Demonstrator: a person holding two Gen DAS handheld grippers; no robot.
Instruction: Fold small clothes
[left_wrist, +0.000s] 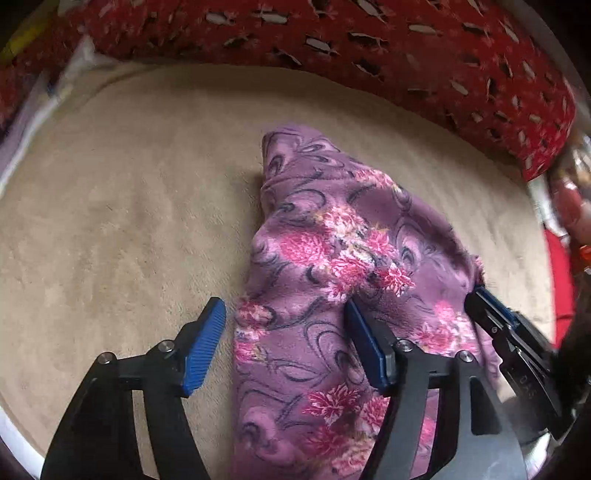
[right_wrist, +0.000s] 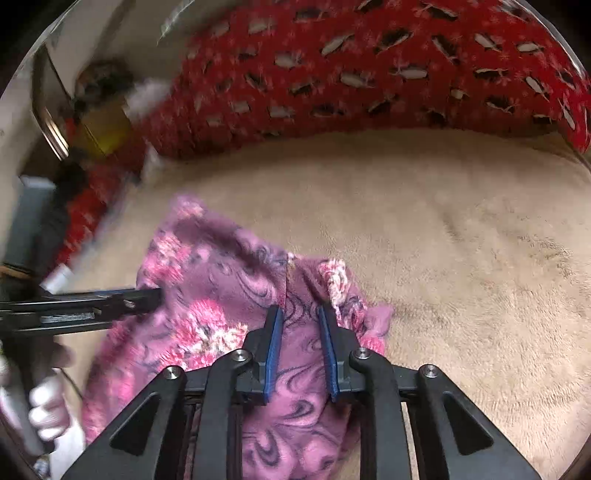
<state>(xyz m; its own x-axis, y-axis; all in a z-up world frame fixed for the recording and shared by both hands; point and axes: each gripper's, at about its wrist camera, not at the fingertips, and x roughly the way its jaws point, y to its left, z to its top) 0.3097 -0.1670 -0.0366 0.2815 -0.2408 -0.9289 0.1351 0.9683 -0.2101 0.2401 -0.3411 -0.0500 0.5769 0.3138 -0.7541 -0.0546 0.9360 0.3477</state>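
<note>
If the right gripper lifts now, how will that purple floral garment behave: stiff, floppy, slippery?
Likely floppy: the purple floral garment already lies in soft folds on the beige blanket. Its fuzzy fleece-like surface probably grips the right gripper pads. Probably light.

Soft, even, warm indoor light; no glare, only faint shadows. Strong fisheye bending and dark vignette at all edges. Motion blur heavy at left edge of right wrist view; red patterned blanket smeared in both views.

L claw angled steeply down, jaws wide apart, nothing pinched. R claw tilted down, jaws narrow, pads clamping purple garment between them.
</note>
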